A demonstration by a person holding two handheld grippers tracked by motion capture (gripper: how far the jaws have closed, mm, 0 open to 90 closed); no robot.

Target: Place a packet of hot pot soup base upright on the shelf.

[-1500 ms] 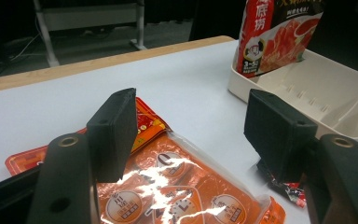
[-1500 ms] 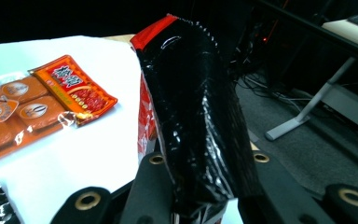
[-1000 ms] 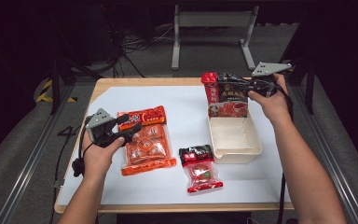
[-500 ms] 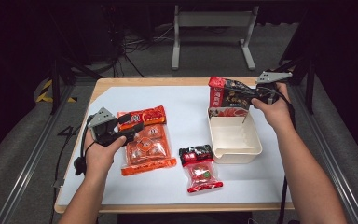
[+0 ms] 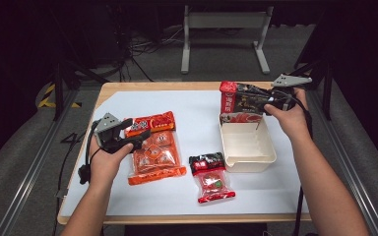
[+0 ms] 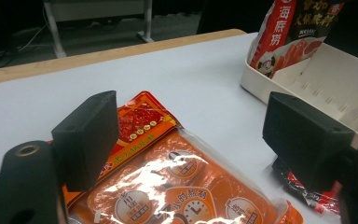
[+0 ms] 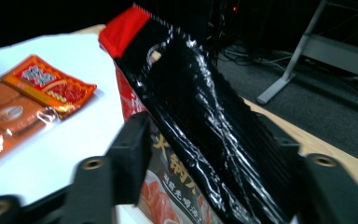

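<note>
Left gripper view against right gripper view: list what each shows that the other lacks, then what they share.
Left gripper view alone: its open left gripper above the table, the white bin, and a corner of the small red packet.

Right gripper view alone: the right gripper shut on the black pouch, plus a grey metal stand on the floor.

Shared: the orange packet, the white table top and the black pouch, seen from the left gripper view standing in the bin.
</note>
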